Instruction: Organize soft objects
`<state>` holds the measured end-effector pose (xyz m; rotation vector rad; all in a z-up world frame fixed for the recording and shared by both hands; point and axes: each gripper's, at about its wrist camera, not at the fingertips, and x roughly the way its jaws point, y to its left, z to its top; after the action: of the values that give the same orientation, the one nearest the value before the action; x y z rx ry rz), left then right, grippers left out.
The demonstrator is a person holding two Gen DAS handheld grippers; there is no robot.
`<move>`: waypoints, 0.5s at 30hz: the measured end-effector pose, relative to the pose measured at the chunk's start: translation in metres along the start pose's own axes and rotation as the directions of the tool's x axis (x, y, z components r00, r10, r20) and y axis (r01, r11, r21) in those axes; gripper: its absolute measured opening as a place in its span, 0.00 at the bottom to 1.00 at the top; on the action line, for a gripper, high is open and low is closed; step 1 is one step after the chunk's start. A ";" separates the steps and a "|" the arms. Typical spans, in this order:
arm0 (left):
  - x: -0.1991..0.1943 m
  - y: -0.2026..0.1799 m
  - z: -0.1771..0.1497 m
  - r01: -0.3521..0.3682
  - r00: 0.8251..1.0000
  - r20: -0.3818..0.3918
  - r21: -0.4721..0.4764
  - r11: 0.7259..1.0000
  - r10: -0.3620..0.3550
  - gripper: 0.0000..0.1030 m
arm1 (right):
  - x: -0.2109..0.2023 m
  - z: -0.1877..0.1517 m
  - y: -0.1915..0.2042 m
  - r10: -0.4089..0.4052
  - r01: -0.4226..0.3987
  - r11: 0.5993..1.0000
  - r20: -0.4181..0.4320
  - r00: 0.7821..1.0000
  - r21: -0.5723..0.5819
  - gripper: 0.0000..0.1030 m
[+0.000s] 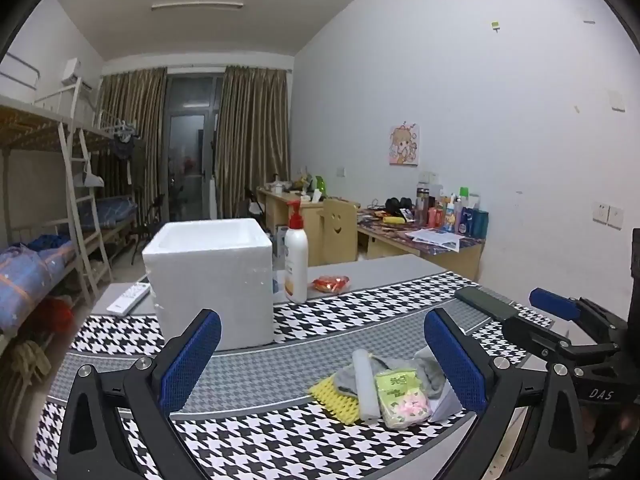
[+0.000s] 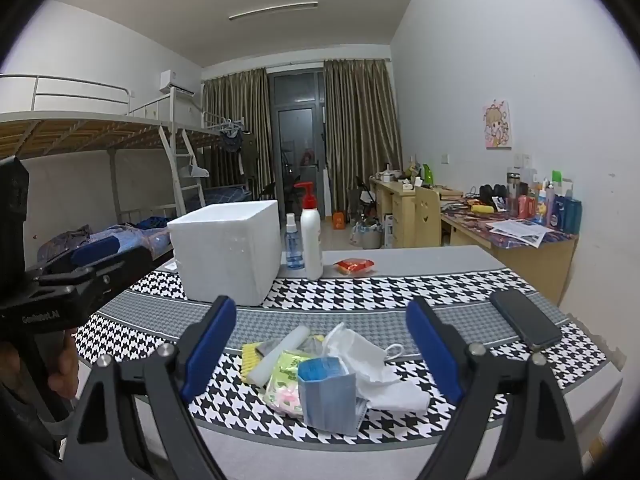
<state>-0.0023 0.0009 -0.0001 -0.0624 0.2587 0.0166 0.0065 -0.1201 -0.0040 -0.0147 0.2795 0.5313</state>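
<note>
A pile of soft objects lies on the houndstooth cloth: a yellow sponge (image 1: 335, 399), a white foam roll (image 1: 366, 384), a green tissue pack (image 1: 400, 396), a grey cloth (image 1: 430, 368). In the right wrist view the pile also shows a blue mask pack (image 2: 328, 392) and white masks (image 2: 368, 356). A white foam box (image 1: 212, 276) stands open behind the pile, also in the right wrist view (image 2: 228, 254). My left gripper (image 1: 322, 354) is open and empty, just before the pile. My right gripper (image 2: 322, 338) is open and empty, above the pile.
A lotion pump bottle (image 1: 296, 256), a red snack packet (image 1: 330, 283) and a remote (image 1: 129, 298) lie at the table's back. A spray bottle (image 2: 295, 246) stands beside the lotion. A dark phone (image 2: 526, 318) lies right. Bunk beds left, cluttered desks right.
</note>
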 end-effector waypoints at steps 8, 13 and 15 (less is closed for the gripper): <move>0.000 0.001 0.000 -0.019 1.000 0.005 -0.007 1.000 0.019 0.99 | -0.002 -0.001 -0.003 -0.003 0.003 1.000 0.002 1.000 0.003 0.87; 0.001 0.001 0.000 -0.011 1.000 0.001 0.001 1.000 0.011 0.99 | -0.002 -0.001 -0.005 -0.004 0.004 1.000 0.002 1.000 0.008 0.87; 0.001 0.001 -0.001 -0.009 1.000 0.000 -0.001 1.000 0.009 0.99 | -0.002 -0.001 -0.005 -0.004 0.004 1.000 0.001 1.000 0.008 0.87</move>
<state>-0.0018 0.0019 -0.0008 -0.0620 0.2591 0.0261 0.0068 -0.1256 -0.0050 -0.0074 0.2800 0.5259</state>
